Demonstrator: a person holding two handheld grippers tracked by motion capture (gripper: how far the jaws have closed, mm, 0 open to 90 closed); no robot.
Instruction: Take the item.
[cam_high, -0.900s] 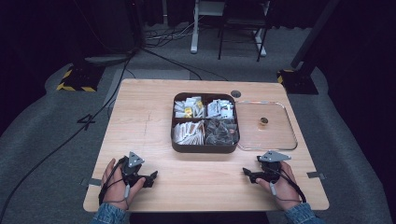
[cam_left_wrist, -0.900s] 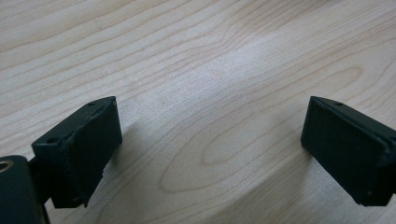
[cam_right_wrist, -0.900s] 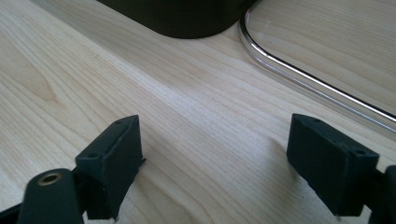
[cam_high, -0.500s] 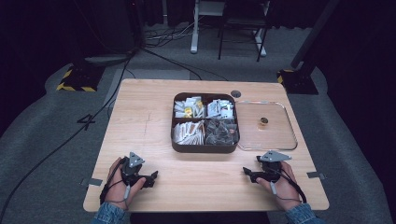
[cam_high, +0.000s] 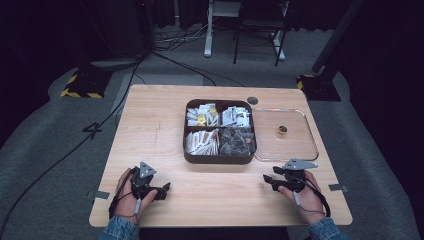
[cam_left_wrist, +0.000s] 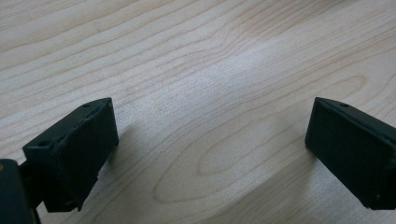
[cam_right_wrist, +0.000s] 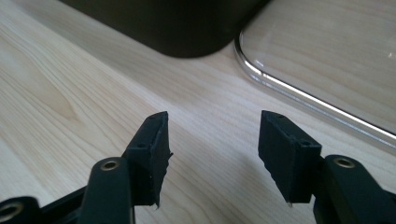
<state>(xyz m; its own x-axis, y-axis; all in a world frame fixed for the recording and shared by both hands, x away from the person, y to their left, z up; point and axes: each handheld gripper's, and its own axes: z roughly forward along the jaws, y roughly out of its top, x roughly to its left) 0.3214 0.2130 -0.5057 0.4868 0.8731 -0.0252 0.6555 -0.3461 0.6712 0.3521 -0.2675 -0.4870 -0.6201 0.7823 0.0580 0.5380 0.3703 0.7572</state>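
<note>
Two tongs (cam_high: 166, 188) (cam_high: 268, 180), one four-compartment tray (cam_high: 220, 159)

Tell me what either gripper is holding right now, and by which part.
Nothing is held. The left gripper and the right gripper both have open jaws with only bare table between them, short of the brown box.
</note>
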